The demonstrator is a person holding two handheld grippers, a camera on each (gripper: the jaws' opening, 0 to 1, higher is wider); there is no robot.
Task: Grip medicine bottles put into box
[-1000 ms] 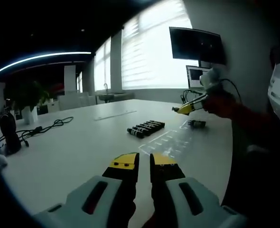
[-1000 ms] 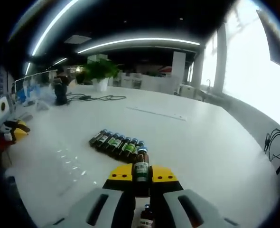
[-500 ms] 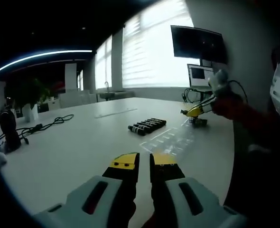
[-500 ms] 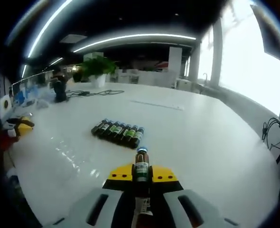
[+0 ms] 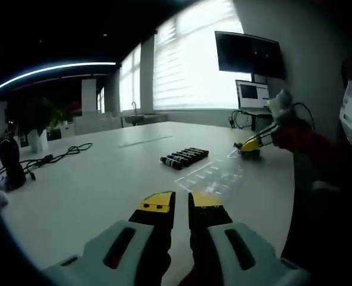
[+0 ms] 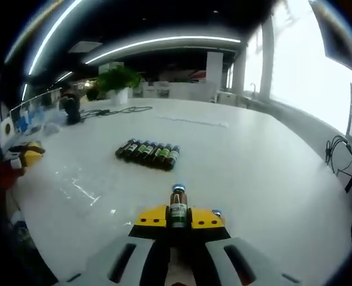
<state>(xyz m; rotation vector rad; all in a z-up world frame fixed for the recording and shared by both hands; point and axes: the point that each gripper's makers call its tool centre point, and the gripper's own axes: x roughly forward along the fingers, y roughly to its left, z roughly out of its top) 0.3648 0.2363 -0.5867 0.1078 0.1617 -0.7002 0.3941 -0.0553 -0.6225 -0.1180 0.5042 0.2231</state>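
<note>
**Right gripper clamped on a bottle, left gripper idle over the table**

Fingers of the left gripper [image 5: 181,204], seen in the left gripper view, sit close together with a thin gap and nothing between them, hanging above the near part of the white table [image 5: 98,190]. Farther off, a row of dark medicine bottles [image 5: 184,158] lies side by side on the tabletop. To the far right the right gripper [image 5: 252,143] comes in low over the table edge, held in a red sleeve [image 5: 304,143]. Behind it stand a wall screen [image 5: 249,55] and a small monitor [image 5: 252,94]. A black cable [image 5: 53,159] trails at far left.

From the right gripper view, the yellow-tipped jaws are clamped on a brown medicine bottle [image 6: 177,208] with a blue cap and a green label; the writing is too small to read. A second blue cap [image 6: 216,213] peeks just right of the jaws. The bottle row lies beyond, its green labels up, equally unreadable. A potted plant [image 6: 119,78] stands far back, and the left gripper shows at the left edge.
</note>
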